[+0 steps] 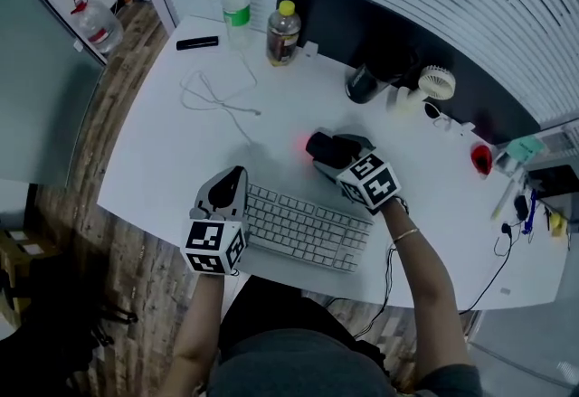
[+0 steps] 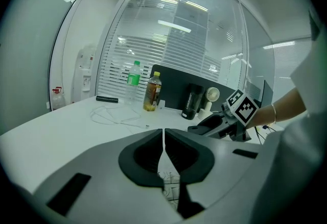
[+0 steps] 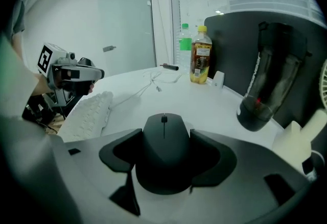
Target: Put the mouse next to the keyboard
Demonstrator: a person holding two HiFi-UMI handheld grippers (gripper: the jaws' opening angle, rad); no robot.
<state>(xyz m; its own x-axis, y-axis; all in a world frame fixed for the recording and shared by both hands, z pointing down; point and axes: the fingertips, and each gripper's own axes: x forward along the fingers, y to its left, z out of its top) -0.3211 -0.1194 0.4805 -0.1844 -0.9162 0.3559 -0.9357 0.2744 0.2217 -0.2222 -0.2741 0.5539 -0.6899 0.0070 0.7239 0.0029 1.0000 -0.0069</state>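
As things stand with the mouse: the black, rounded plastic mouse (image 3: 163, 136) sits between the right tongs (image 3: 164, 150), just beyond the far edge of the white, flat, compact keyboard (image 1: 303, 228), toward its right end. I cannot tell whether it rests on the counter or hangs just clear of it.
Right tongs: clenched on the mouse, one pad against each flank.
Left tongs (image 2: 163, 139): pressed tip to tip with nothing between them, hovering over the keyboard's left end.
Keyboard: lying along the near edge of the white counter (image 1: 154, 169).
Done: the mouse looks securely grasped.
Left to do: by my reading, bring it in beside the keyboard's right end, set it flat and let go.
Counts near the keyboard: one mouse, one keyboard, two tongs.
Counts well beyond the keyboard:
- two plastic bottles, one green-capped clear bottle (image 1: 236, 11) and one yellow-capped amber bottle (image 1: 283, 33)
- one loose white cable (image 1: 217, 97)
- one black tumbler (image 1: 362, 83)
- one small white fan (image 1: 437, 83)
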